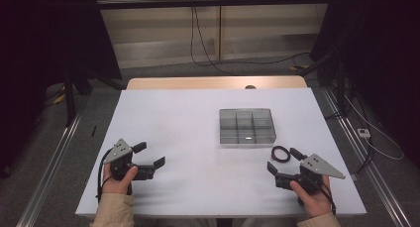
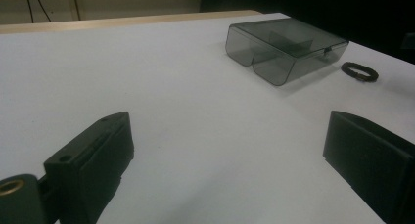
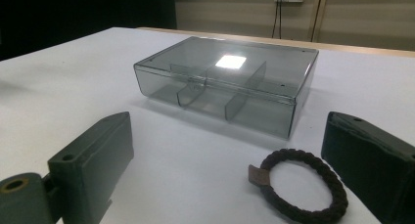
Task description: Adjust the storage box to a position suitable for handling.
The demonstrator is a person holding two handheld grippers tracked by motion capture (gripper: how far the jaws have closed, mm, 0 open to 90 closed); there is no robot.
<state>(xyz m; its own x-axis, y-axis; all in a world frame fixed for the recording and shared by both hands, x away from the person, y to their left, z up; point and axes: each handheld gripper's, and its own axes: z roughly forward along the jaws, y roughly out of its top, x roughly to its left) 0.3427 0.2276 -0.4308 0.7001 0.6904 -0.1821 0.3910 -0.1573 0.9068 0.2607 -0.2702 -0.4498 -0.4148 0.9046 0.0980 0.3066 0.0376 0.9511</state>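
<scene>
the hair tie (image 3: 301, 185) lies just beyond the right gripper (image 1: 283, 166), between it and the clear box (image 1: 247, 127); both grippers gape wide and empty, the left gripper (image 1: 149, 154) well apart.

both sleeves (image 1: 113, 210) are pale beige. each hand holds a black gripper, the left gripper (image 1: 150, 155) and right gripper (image 1: 282, 160), each topped by a grey three-cornered plate and trailing a black cable, with blocky black fingers (image 3: 93, 158) bearing small screw holes.

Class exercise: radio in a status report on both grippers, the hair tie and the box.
Left gripper open, empty. Right gripper open, empty, just short of the braided hair tie. Lidded clear compartment box closed, beyond the tie. Nothing in the way.
</scene>
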